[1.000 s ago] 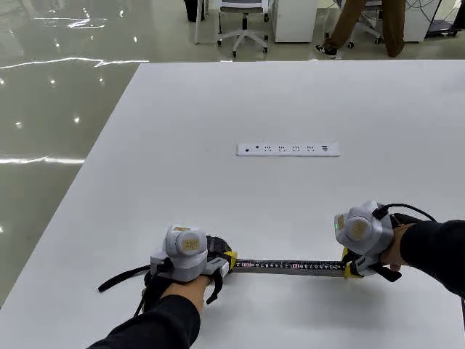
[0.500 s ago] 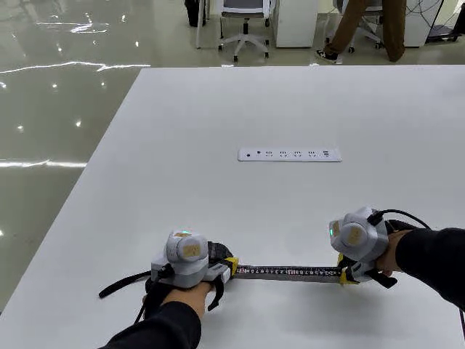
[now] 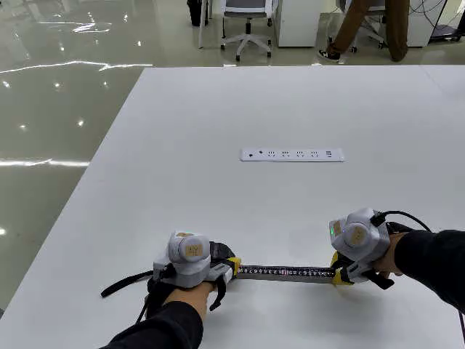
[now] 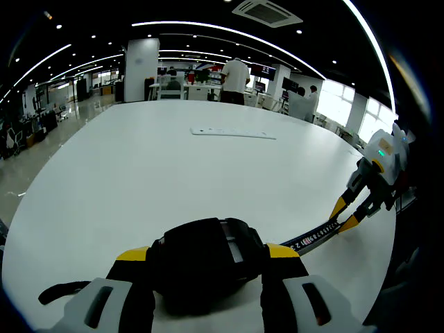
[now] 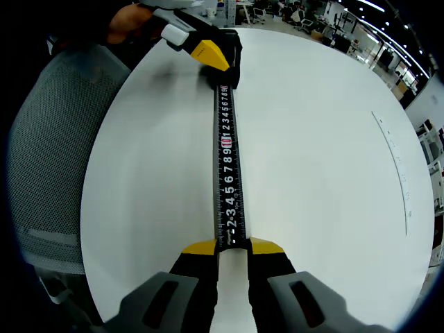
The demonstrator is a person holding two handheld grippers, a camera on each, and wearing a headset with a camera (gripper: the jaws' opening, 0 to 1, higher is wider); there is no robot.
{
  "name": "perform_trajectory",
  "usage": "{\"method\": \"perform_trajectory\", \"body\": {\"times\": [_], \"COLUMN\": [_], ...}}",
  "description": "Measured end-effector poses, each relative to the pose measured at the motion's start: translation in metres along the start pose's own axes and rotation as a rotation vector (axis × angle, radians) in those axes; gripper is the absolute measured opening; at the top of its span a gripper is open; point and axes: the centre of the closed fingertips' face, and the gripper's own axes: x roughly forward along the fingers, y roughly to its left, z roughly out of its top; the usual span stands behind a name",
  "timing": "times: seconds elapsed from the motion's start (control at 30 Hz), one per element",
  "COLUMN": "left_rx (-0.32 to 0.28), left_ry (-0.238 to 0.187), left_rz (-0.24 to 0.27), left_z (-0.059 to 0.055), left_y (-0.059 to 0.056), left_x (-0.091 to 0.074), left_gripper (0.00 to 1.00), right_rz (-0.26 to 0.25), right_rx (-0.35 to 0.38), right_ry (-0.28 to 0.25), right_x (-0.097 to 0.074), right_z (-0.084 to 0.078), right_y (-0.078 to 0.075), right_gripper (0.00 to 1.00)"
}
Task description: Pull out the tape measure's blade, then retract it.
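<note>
Closer in, right gripper view shows the pinched blade's (image 5: pixel 225 152) numerals.

Tape blade (image 5: pixel 227 166): white digits 2–9, red mark at ten, then 1–9 repeating.

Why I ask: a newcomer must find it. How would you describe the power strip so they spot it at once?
Take the big white table; at its near edge sits the tape measure with its dark numbered blade drawn out. Farther back, mid-table, lies the power strip: a long white bar with a row of sockets, unlike the blade.
</note>
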Motion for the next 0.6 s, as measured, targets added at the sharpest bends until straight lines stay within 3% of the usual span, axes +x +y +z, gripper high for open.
{"method": "perform_trajectory", "body": {"times": [0.6], "left_rx": [-0.002], "left_ry": [0.000], "left_rz": [0.001], "left_z": [0.000], "left_y": [0.000], "left_x": [0.000], "left_gripper": [0.58], "right_rz": [-0.001], "right_rx": [0.012], "right_ry": [-0.015], "right_x": [0.004], "right_z": [0.011], "right_y": [0.000], "right_gripper": [0.11]}}
